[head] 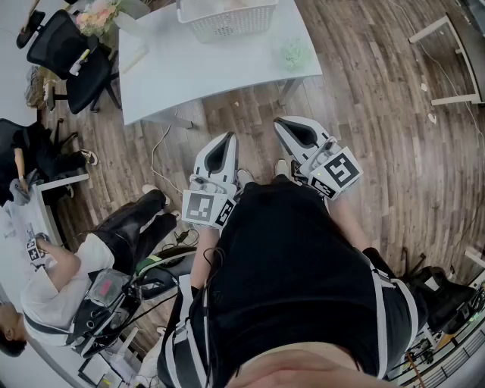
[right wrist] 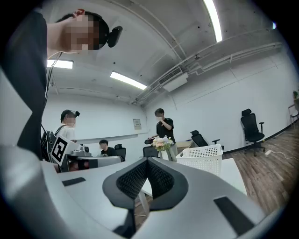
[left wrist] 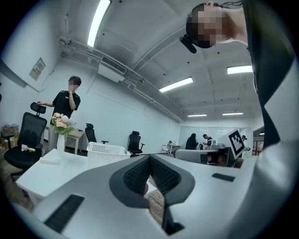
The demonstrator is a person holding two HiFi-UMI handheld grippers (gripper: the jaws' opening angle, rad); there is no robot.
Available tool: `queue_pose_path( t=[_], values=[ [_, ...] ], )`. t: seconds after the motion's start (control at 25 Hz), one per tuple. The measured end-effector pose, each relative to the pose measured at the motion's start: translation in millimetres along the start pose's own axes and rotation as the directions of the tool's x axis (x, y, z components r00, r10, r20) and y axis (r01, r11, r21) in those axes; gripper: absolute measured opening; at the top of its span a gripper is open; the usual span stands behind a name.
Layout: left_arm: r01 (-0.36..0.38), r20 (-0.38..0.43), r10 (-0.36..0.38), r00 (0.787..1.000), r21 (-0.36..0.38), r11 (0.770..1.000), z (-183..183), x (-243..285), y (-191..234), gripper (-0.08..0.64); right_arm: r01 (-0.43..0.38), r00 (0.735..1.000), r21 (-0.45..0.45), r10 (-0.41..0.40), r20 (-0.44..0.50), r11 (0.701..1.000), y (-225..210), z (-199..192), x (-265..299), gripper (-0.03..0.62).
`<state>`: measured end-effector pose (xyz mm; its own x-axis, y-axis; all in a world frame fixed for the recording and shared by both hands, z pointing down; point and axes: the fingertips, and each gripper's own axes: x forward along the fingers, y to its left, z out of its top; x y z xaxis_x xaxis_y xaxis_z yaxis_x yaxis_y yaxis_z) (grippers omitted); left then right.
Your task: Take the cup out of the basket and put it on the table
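A wood-plank floor [head: 379, 114] runs under a white desk [head: 197, 76] in an open office. The left tool [left wrist: 149, 158] and the right tool [right wrist: 147, 160] are held level, side by side in front of the person's body. Each has its jaws pressed together with nothing between them, well short of the desk. On the desk's far part stands the white perforated basket [head: 227, 23], its upper part cut off by the head view's top edge. In both gripper views its walls screen the inside, so the cup cannot be made out. A small pale-green thing [head: 292, 53] near the desk's right edge is too blurred to name.
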<state>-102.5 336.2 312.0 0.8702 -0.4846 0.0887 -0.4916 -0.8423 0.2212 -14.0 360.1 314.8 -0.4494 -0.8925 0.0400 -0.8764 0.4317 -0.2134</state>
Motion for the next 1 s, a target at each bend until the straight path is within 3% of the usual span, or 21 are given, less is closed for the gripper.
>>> queue_pose_path(
  t=[0.64, 1.0],
  values=[
    [-0.015, -0.016, 0.015, 1.0, 0.004, 1.0, -4.6, 13.2, -11.1, 0.02, -0.02, 1.0, 0.017, 0.02, -0.002, 1.0, -7.0, -0.9, -8.0, 0.018],
    [-0.059, -0.014, 0.059, 0.998, 0.016, 0.998, -13.3, 40.7, -38.1, 0.02, -0.029, 1.0, -0.011, 0.029, -0.002, 1.0, -38.7, -1.2, -39.0, 0.018]
  ],
)
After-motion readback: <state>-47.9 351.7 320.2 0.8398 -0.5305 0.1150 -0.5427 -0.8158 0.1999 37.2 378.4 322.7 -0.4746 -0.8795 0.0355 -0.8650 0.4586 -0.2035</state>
